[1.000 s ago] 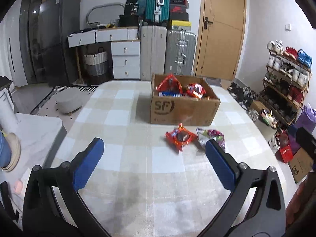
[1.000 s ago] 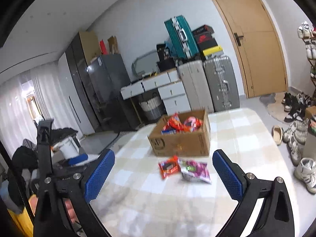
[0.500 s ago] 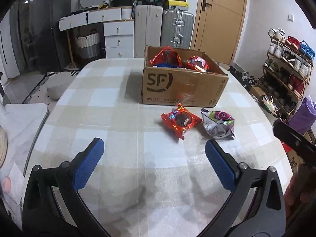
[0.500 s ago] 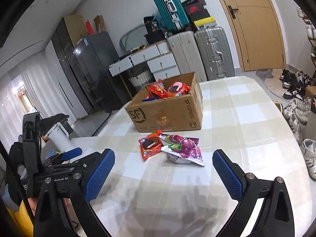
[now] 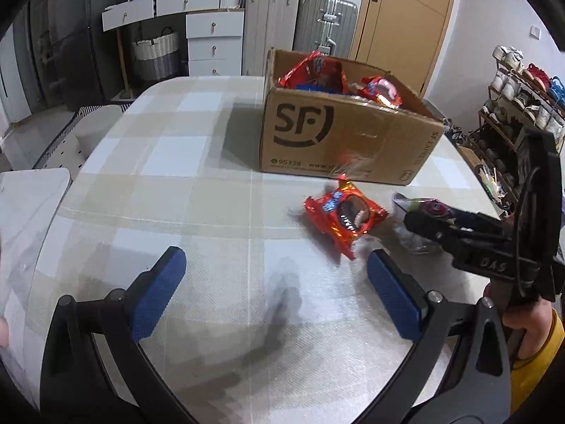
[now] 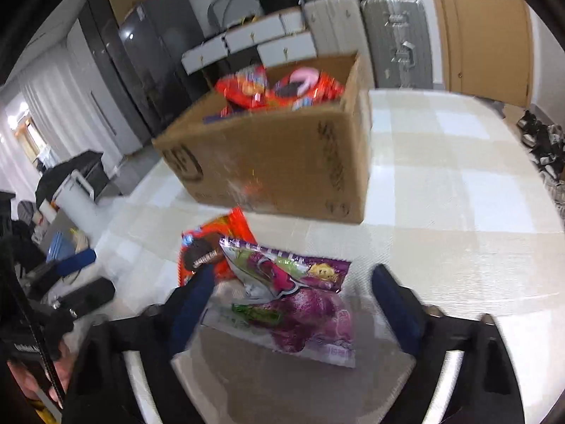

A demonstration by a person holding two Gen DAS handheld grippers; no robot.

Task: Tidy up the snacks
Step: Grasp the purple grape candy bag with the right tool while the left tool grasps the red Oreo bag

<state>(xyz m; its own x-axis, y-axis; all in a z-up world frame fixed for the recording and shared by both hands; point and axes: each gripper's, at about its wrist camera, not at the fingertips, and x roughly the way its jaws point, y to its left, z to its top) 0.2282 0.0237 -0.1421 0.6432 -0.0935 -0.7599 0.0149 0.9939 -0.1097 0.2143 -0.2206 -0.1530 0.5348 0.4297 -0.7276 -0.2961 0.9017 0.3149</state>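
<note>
Between parted right hand-held gripper [image 6: 287, 304] fingers, purple snack bag [image 6: 300, 300], box [image 6: 279, 162] beyond

evenly lit from overhead, bright without harsh spots. soft dark shadows on the checked tablecloth [image 5: 197, 190] under the blue pads. heavy motion blur across the right wrist view (cardboard box [image 6: 279, 162] smeared), sharper on the left. strong fisheye bending, black vignette at every corner.
</note>
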